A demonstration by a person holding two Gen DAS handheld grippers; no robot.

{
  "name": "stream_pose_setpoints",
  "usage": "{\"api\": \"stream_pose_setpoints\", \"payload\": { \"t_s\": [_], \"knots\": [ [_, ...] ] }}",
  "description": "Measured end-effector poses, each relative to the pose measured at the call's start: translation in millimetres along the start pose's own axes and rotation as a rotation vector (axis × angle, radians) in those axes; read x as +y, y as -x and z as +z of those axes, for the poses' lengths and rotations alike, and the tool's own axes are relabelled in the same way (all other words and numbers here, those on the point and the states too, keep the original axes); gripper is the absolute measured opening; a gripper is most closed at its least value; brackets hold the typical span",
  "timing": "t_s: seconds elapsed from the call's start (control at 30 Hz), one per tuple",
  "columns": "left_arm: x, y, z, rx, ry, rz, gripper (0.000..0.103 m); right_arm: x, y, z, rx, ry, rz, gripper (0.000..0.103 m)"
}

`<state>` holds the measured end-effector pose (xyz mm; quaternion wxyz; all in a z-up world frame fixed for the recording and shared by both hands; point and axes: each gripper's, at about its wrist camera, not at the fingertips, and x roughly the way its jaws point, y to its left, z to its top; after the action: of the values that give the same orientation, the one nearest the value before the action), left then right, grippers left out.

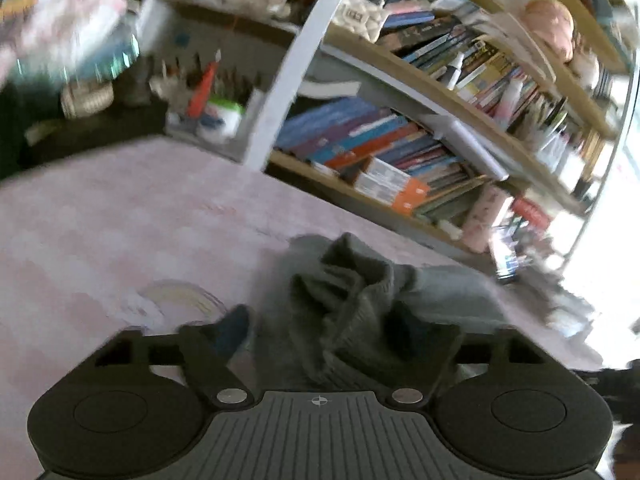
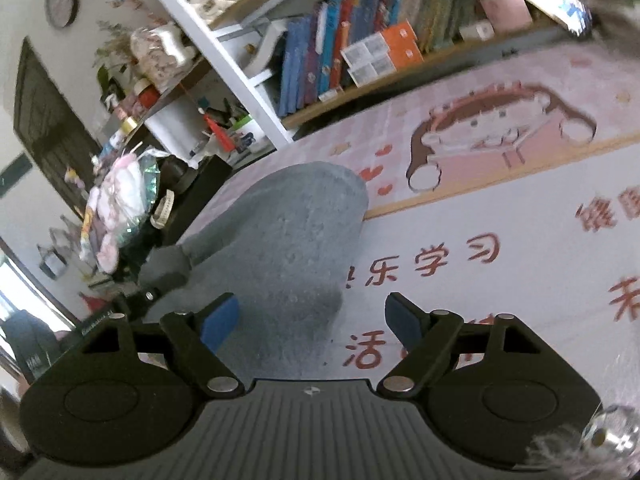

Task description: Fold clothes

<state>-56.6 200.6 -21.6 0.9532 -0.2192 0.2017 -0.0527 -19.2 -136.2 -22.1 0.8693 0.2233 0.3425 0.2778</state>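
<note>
A grey knitted garment [image 1: 360, 308] lies bunched on the pink desk mat [image 1: 120, 232] in the left wrist view. My left gripper [image 1: 332, 332] has its fingers spread wide, with a bunch of the cloth lying between them; the right fingertip is hidden by folds. In the right wrist view the same grey garment [image 2: 288, 240] lies flat on the printed mat [image 2: 500, 208]. My right gripper [image 2: 312, 320] is open just above the garment's near edge, its blue pads [image 2: 220, 320] apart and holding nothing.
Bookshelves full of books [image 1: 380, 148] [image 2: 340, 44] stand behind the mat. A white shelf post [image 1: 288, 80] and desk clutter with a red tassel [image 2: 218, 128] are at the back left. A black box [image 2: 200, 192] sits at the mat's left edge.
</note>
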Motion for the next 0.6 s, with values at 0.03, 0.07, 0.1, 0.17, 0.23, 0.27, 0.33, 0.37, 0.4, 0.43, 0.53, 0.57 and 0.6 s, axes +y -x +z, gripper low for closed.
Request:
{"api": "stream_pose_setpoints", "payload": {
  "t_s": [0.03,0.07,0.1,0.17,0.23,0.27,0.33,0.37,0.4,0.43,0.53,0.57,0.6],
  "knots": [
    [2,-1,0,0.008,0.018,-0.015,0.062,-2,-3,1,0.010,-0.024,0.007,0.079],
    [2,-1,-1,0.014,0.030,-0.031,0.055,-4,-5,1,0.020,-0.044,0.017,0.078],
    [3,-1,-1,0.021,0.042,-0.047,0.052,-6,-8,2,0.031,-0.064,0.028,0.076],
    [2,-2,-3,0.038,0.053,-0.083,0.049,-10,-8,0,0.045,-0.090,0.041,0.072],
    [-2,-3,-6,0.057,0.063,-0.122,0.047,-14,-2,-2,0.044,-0.098,0.044,0.056],
    [-5,-3,-7,0.065,0.064,-0.138,0.046,-16,3,-2,0.040,-0.098,0.043,0.054],
    [-13,-4,-12,0.089,0.065,-0.180,0.045,-20,15,-2,0.029,-0.084,0.027,0.048],
    [-18,-5,-15,0.102,0.065,-0.202,0.044,-21,21,-2,0.023,-0.072,0.012,0.048],
    [-24,-5,-19,0.115,0.060,-0.223,0.044,-24,27,-2,0.016,-0.069,0.002,0.047],
    [-30,-5,-22,0.127,0.055,-0.242,0.044,-26,32,-2,0.009,-0.066,-0.008,0.047],
    [-47,-5,-31,0.168,0.040,-0.297,0.044,-34,48,-3,-0.012,-0.058,-0.038,0.048],
    [-51,-5,-33,0.177,0.033,-0.305,0.045,-37,53,-3,-0.019,-0.055,-0.049,0.050],
    [-55,-4,-34,0.181,0.018,-0.301,0.047,-40,58,-3,-0.026,-0.052,-0.059,0.053]
  ]
}}
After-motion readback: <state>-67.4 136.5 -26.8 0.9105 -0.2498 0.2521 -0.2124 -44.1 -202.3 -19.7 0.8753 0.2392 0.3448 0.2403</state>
